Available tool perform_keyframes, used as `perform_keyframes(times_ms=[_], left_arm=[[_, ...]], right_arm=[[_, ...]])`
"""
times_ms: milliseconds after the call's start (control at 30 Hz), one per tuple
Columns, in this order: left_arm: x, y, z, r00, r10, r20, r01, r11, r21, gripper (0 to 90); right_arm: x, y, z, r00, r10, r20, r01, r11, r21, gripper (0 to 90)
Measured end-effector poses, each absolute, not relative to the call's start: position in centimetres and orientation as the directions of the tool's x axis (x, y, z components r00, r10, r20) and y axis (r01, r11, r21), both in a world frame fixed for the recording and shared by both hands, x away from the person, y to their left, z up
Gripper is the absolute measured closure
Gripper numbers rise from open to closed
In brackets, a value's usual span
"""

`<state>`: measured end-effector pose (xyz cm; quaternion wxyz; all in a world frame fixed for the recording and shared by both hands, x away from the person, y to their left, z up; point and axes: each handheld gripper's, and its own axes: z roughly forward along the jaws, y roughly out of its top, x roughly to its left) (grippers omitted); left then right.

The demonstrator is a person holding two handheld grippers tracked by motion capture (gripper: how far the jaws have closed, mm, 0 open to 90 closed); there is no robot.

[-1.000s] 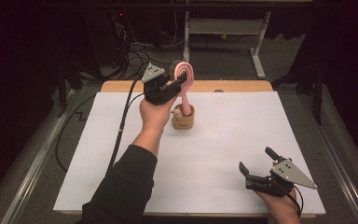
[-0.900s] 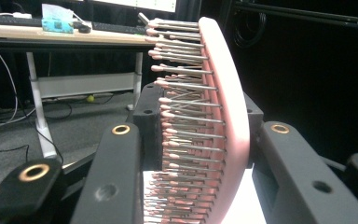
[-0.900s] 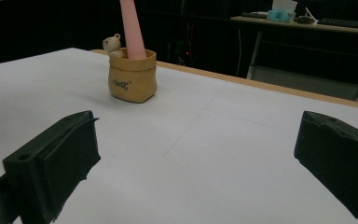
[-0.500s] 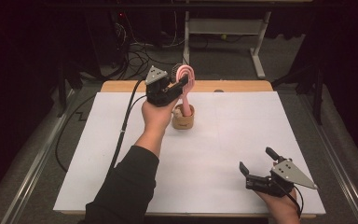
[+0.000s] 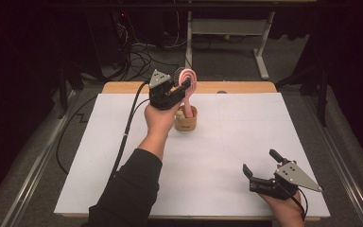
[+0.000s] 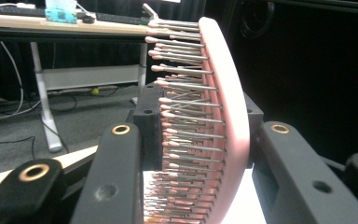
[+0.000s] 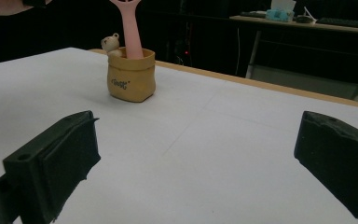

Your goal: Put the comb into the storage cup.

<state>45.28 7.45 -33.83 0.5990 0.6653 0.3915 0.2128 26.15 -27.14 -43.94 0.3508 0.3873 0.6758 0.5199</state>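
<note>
left gripper (image 5: 182, 86) clamps pink hairbrush (image 5: 189, 82), handle already in pouch (image 5: 186, 120) at 12 o'clock; release remains; right gripper (image 5: 261, 164) open, empty.

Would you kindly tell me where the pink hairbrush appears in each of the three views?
High view: pink hairbrush upper centre, head clamped by the left gripper, handle down in the tan holder.
Left gripper view: bristled head centre, between the jaws.
Right gripper view: handle at top left.
Shared landmark: the tan holder.
</note>
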Motion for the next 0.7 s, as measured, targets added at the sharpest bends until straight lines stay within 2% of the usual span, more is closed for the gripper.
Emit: perform_keyframes(times_ms=[700], left_arm=[[45.37, 6.69, -34.77, 0.607, 0.773, -0.183, 0.276, 0.011, 0.961, 63.3]], right_arm=[[26.09, -27.15, -43.88, -0.453, 0.889, -0.070, 0.156, 0.156, 0.975, 0.4]])
